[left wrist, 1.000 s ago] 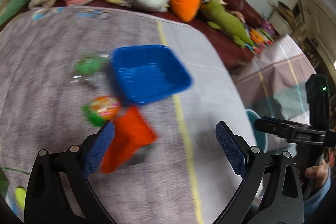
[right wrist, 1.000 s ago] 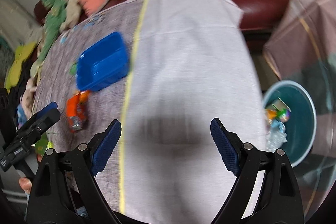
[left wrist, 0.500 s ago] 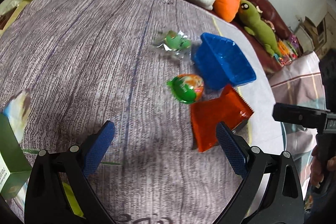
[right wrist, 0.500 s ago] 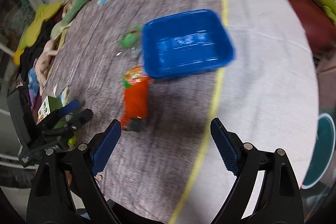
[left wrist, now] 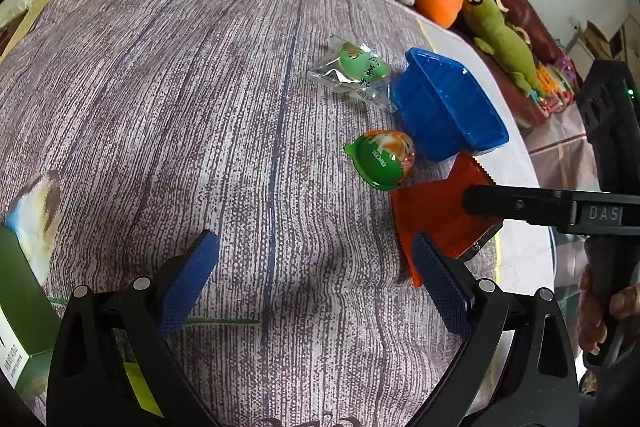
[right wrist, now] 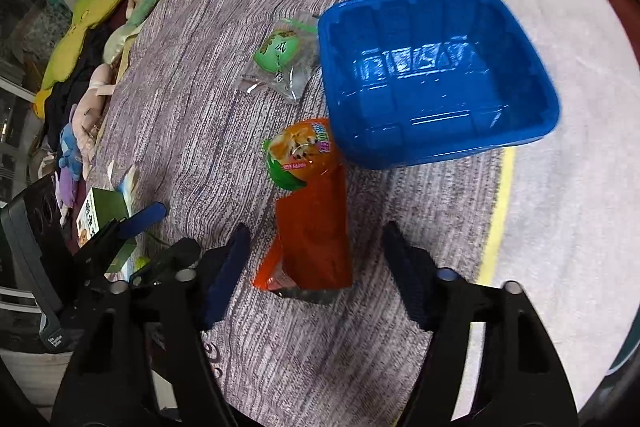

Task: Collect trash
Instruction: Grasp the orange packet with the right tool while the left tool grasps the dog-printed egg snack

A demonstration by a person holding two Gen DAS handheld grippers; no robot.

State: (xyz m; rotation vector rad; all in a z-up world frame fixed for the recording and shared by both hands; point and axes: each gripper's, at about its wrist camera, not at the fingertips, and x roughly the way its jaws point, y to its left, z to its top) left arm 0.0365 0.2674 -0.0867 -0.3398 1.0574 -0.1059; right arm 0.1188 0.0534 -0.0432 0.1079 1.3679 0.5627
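Trash item: flat orange foil snack pouch [right wrist: 312,227], just below blue plastic tray [right wrist: 436,75]. Light, limp, slick; pinch across mid-body. Right gripper [right wrist: 316,267] jaws closing w/ pouch between, not yet touching. Left gripper [left wrist: 316,279] apart, empty.

Two wrist fisheyes, angled steeply down, sharing table [left wrist: 200,107]

Right gripper [right wrist: 316,247], formerly over bare cloth well right of the blue tray [right wrist: 436,79], now straddles the orange pouch [right wrist: 316,243] just below that tray, jaws closing, not yet touching. Left gripper [left wrist: 312,267] has shifted left of the tray.
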